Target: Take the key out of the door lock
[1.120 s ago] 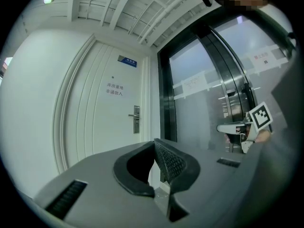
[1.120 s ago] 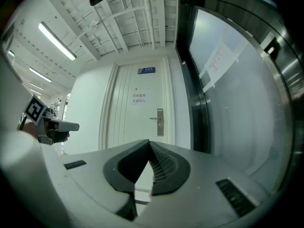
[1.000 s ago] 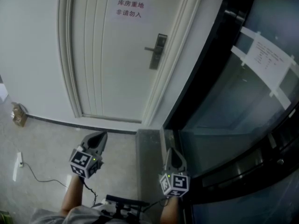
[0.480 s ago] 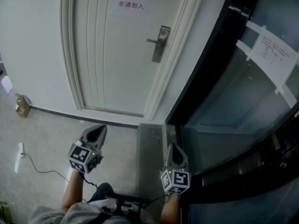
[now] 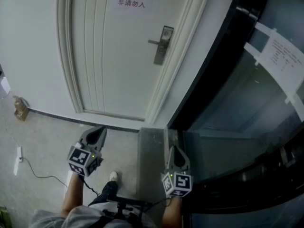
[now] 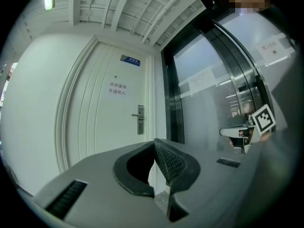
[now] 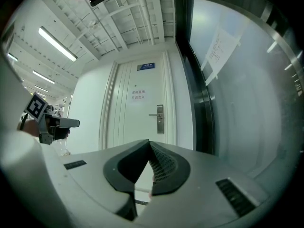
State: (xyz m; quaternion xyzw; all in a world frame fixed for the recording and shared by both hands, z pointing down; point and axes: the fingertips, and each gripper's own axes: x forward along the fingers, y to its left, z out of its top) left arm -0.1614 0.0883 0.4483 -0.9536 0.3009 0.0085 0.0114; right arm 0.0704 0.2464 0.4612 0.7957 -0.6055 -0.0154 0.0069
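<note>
Fingers (image 6: 171,163) of the left gripper (image 5: 100,131) and right gripper (image 5: 174,150) are pressing together, holding nothing, because the silver metal door lock (image 5: 162,44) on the white panelled door (image 5: 109,56) is standing far ahead of them. Its key is looking too small to make out.

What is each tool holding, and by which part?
Nothing is held. The left tool and the right tool are shut and empty, far from the door lock.

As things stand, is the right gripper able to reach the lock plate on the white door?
Probably not yet. The right gripper hangs low, well short of the lock plate on the white door, jaws shut. Nothing stands between them, so stepping closer should do.
</note>
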